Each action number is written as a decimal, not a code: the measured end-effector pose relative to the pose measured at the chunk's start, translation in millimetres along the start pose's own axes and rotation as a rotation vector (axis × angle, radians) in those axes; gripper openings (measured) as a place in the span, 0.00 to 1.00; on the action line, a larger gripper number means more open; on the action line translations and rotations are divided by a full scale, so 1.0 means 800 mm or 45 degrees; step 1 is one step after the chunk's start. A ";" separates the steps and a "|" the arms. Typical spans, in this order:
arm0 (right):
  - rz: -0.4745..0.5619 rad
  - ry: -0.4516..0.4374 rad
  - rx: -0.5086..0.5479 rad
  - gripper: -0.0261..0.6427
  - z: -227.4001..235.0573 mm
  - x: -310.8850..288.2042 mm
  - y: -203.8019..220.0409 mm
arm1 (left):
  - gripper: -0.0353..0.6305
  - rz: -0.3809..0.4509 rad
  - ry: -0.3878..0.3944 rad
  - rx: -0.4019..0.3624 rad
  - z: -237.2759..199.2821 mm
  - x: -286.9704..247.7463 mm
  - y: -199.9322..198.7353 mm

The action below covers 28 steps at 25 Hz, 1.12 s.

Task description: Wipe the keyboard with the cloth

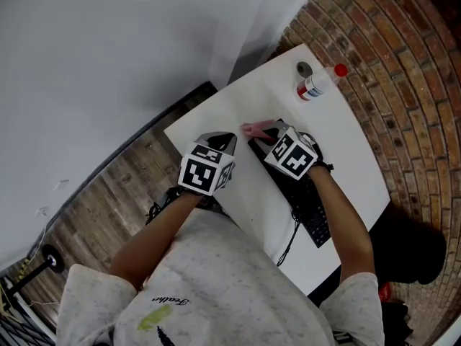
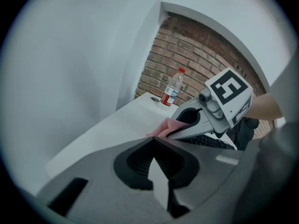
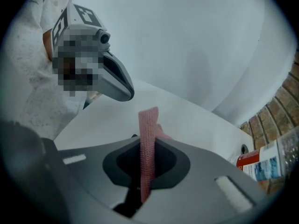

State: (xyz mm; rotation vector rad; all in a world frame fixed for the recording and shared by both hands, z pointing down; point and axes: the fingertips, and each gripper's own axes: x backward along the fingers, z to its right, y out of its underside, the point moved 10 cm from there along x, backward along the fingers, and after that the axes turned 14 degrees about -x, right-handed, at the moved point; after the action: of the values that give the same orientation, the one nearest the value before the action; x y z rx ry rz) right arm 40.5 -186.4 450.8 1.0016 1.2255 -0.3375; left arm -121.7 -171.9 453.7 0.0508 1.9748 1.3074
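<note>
My right hand-held gripper (image 1: 268,131) was clamped on the cloth (image 3: 148,133), a narrow pink knitted strip that stood up between the jaws and poked out past the tips. It hung at the left end of the keyboard (image 1: 310,202), which lay lengthways along the near edge of the tabletop (image 1: 238,110), running towards the near right corner. From where I sat I couldn't tell whether the cloth was touching the keys. My left hand-held gripper (image 2: 153,141) had its jaws together with nothing between them, and it hovered just beside the right one, over bare tabletop nearer the left edge.

I judged the cloth to be light, soft and floppy. It would fold under the slightest drag, so the hold I had, close to the part that meets the keys, looked right. A longer free tail would only have bunched up. The keyboard looked like thin black plastic, light enough to skate on the smooth white top if I pushed sideways. Its cable (image 1: 291,238) trailed off the near edge and would not have held it. I reckoned the empty gripper was best set down on the bare frame at the keyboard's left end, never on the keys, to pin it

A plastic bottle (image 1: 317,85) stood well apart, near a far corner
</note>
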 end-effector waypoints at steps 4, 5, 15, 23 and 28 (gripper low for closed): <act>0.011 -0.036 0.020 0.07 -0.007 -0.002 -0.002 | 0.05 0.005 -0.023 0.020 0.004 0.003 0.002; 0.013 -0.044 0.028 0.07 -0.010 -0.002 -0.002 | 0.05 0.008 -0.031 0.023 0.005 0.005 0.003; 0.020 -0.137 0.081 0.07 -0.036 -0.004 0.001 | 0.05 0.024 -0.097 0.045 0.014 0.020 0.011; 0.126 -0.135 0.063 0.07 -0.065 0.011 0.001 | 0.05 0.038 -0.093 -0.002 0.020 0.030 -0.001; 0.321 -0.061 -0.136 0.07 -0.068 0.046 0.006 | 0.05 0.086 -0.087 -0.056 0.018 0.030 -0.027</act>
State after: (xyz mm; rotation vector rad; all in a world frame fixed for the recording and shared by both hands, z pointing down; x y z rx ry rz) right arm 23.2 -130.5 420.1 1.0357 1.0487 -0.0971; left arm -122.7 -160.8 419.7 0.1405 1.9007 1.3741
